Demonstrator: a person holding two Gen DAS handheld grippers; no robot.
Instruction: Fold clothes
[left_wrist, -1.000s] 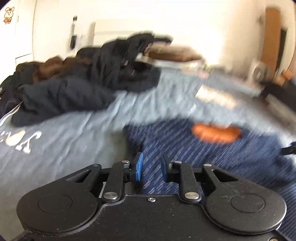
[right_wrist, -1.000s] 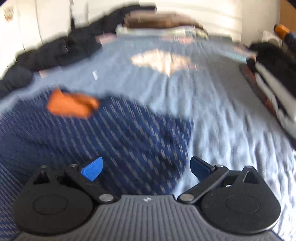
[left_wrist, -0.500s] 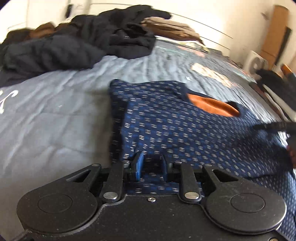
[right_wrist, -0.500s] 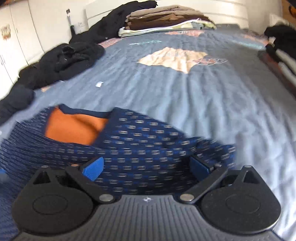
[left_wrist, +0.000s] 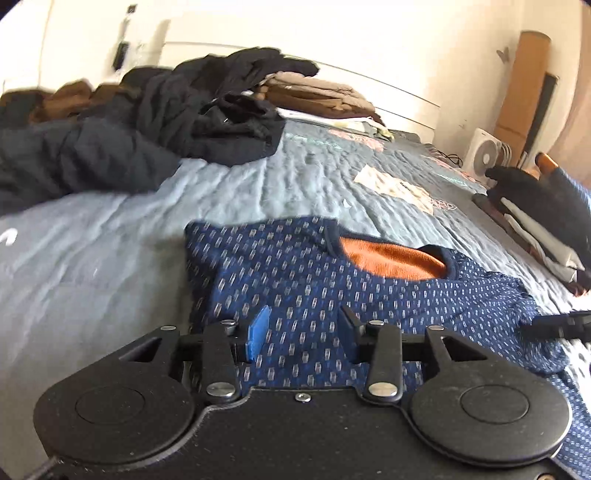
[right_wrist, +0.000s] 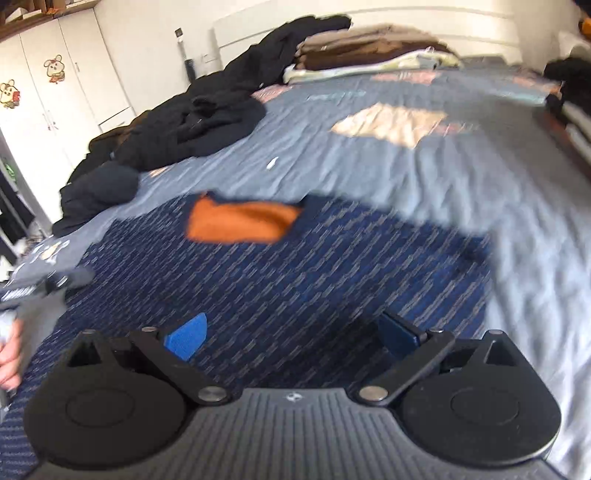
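A navy patterned sweater (left_wrist: 295, 280) with an orange lining at the neck (left_wrist: 391, 254) lies spread on the grey-blue bed cover (left_wrist: 92, 258). My left gripper (left_wrist: 303, 314) hovers low over the sweater's near left part. Its jaws are opening, and the fabric lies under them, not pinched. In the right wrist view the same sweater (right_wrist: 295, 280) fills the foreground, blurred. There my right gripper (right_wrist: 291, 325) stands wide open above it and grips nothing. Its black tip (left_wrist: 561, 323) shows at the sweater's right edge in the left wrist view.
A heap of dark clothes (left_wrist: 147, 140) runs along the bed's far left. A folded brown stack (left_wrist: 317, 96) sits by the headboard, and another folded stack (left_wrist: 535, 206) is at the right edge. A small fan (left_wrist: 484, 155) stands beyond. A hand (right_wrist: 11, 350) shows at the left.
My left jaws were nearly closed over the sweater's fabric and have now spread apart. The sweater has settled flat on the bed. My right gripper stayed wide open and shifted over the sweater.
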